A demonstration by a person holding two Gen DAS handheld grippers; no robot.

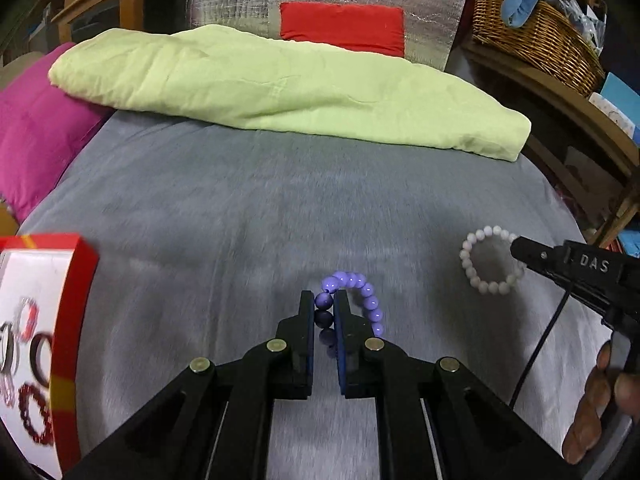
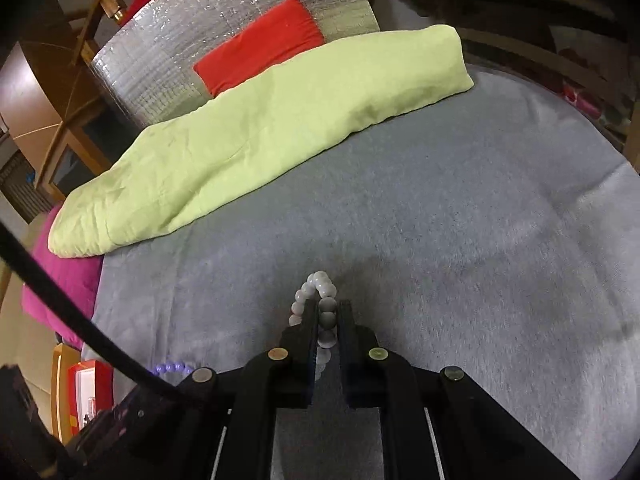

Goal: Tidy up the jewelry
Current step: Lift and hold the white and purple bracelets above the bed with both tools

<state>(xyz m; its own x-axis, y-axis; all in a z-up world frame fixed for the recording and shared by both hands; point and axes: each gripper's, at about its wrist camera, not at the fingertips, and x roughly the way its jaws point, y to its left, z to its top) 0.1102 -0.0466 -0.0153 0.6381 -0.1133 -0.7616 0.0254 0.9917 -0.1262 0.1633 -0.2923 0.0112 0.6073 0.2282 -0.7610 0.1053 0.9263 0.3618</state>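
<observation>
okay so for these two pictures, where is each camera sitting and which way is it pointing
Left wrist: on the left gripper, looking down over the grey blanket; jaws shut on the purple bracelet; a hand shows.
Right wrist: on the right gripper, looking down; jaws shut on the white bracelet.
Shared: both bracelets, green pillow, red box.

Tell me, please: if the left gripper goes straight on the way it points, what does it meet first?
Probably the grey blanket. The left gripper, shut on the purple bead bracelet, points down at bare cloth, well short of the folded light-green cloth.
</observation>
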